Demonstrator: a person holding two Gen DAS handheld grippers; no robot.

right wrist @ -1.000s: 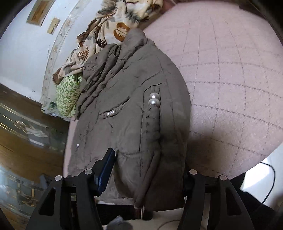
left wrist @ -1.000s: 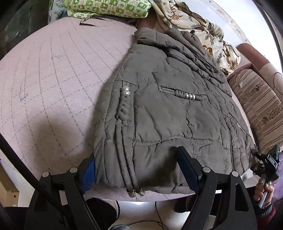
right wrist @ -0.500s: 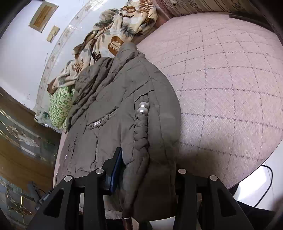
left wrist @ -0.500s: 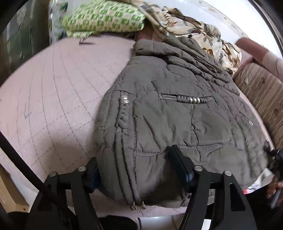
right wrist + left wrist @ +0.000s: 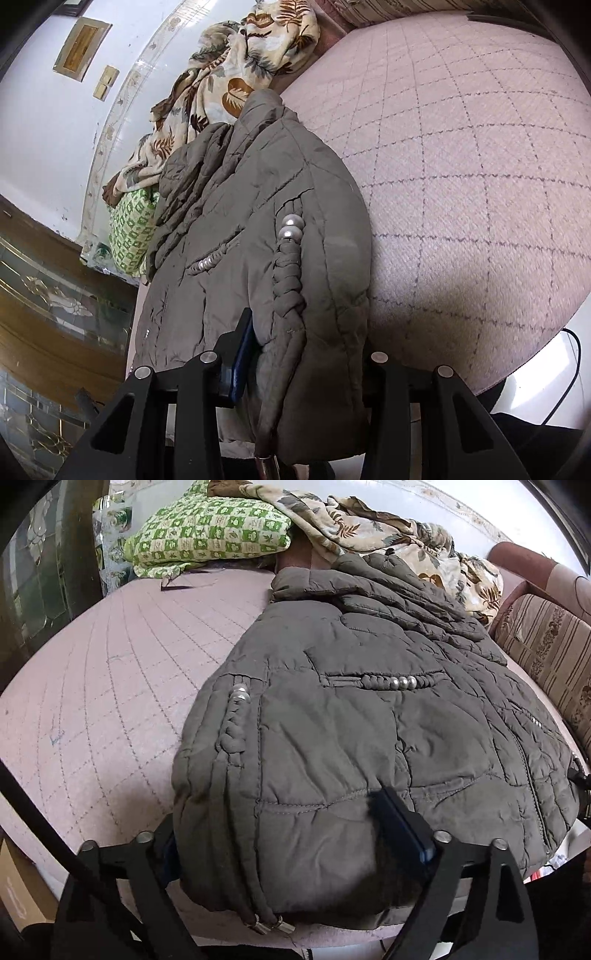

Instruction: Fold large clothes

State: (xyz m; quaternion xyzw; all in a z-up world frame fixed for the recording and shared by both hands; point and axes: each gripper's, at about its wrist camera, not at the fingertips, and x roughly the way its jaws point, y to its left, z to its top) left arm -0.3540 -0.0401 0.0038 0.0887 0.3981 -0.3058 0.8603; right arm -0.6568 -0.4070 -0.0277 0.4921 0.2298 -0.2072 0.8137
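Note:
A grey-brown quilted jacket [image 5: 351, 720] lies flat on a pink quilted bed cover [image 5: 110, 683], collar at the far end. My left gripper [image 5: 277, 816] straddles a thick bunch of its near hem beside the braided cord. The right finger [image 5: 399, 823] digs into the padding, the left one is hidden under the fabric's edge, and the jaws are easing open slightly. In the right wrist view my right gripper [image 5: 308, 332] is shut on the jacket [image 5: 229, 240] at the hem, with the beaded braid [image 5: 290, 273] between the fingers.
A green checked pillow [image 5: 210, 528] and a floral blanket [image 5: 369, 520] lie at the far end of the bed. A striped sofa [image 5: 546, 635] stands to the right, a cardboard box [image 5: 18, 893] at the lower left. A black cable [image 5: 569, 376] runs along the floor below the bed's edge.
My left gripper has pushed forward onto the hem, so the fabric now bulges between its fingers. The right jaws have narrowed onto the jacket's edge. The hand at the left view's right edge has gone.

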